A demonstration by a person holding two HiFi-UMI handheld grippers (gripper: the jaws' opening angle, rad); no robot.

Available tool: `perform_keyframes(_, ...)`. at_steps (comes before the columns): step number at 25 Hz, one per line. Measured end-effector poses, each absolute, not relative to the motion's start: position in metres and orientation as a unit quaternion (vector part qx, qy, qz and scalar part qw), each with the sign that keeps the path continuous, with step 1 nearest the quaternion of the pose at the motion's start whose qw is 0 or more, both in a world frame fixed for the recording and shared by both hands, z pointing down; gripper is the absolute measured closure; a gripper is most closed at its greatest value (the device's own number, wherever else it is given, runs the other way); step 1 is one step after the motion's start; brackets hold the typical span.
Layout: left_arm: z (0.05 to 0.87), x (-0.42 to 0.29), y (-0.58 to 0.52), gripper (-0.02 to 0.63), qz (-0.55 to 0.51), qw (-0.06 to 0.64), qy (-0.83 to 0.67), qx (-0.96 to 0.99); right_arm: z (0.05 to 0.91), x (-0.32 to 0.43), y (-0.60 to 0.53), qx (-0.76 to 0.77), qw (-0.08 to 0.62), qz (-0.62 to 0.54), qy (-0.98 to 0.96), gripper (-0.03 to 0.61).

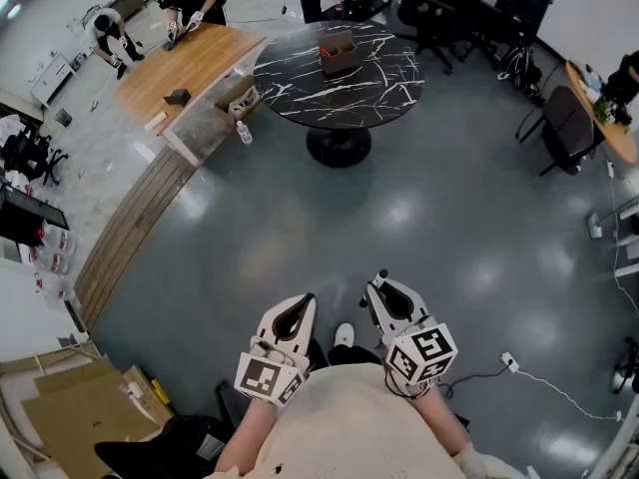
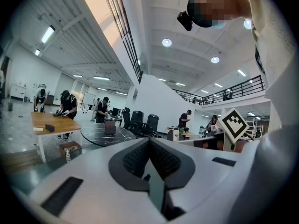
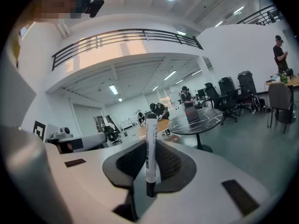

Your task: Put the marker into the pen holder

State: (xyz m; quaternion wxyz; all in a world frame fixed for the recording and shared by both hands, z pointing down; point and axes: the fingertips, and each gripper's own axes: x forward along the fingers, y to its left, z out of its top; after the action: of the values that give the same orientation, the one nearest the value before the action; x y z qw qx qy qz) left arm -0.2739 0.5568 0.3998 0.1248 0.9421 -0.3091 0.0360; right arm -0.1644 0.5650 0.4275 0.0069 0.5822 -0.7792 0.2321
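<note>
Two show low in the head view: my left hand-held gripper and right hand-held gripper; the pen holder sits on the desk at 12 o'clock. Left gripper view: jaws clenched, empty. Right gripper view: jaws grasping the marker, upright.

Pen holder on round table: contents too small to tell. Person's torso cut by bottom edge.

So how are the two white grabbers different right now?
The right white gripper pinches a white marker with black ends, upright; the left white gripper is shut on nothing. The right gripper's checkered cube shows a different pattern from the left gripper's cube. Both are closed.
</note>
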Motion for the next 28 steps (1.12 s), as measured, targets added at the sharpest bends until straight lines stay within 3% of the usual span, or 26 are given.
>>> perform_keyframes(8,0.408,-0.292,0.493,0.606,0.038,0.129,-0.305,0.943,0.434,-0.176,0.524,0.598,0.020,0.240,-0.764,0.502)
perform_keyframes(22,0.399,-0.345,0.294,0.606,0.028,0.119,-0.237,0.964,0.415,-0.235,0.351,0.647,0.019,0.242,-0.723,0.502)
perform_keyframes(28,0.407,-0.334,0.248,0.606,0.032,0.148,-0.243,0.958,0.416,-0.216,0.311,0.659,0.018,0.244,-0.712,0.502)
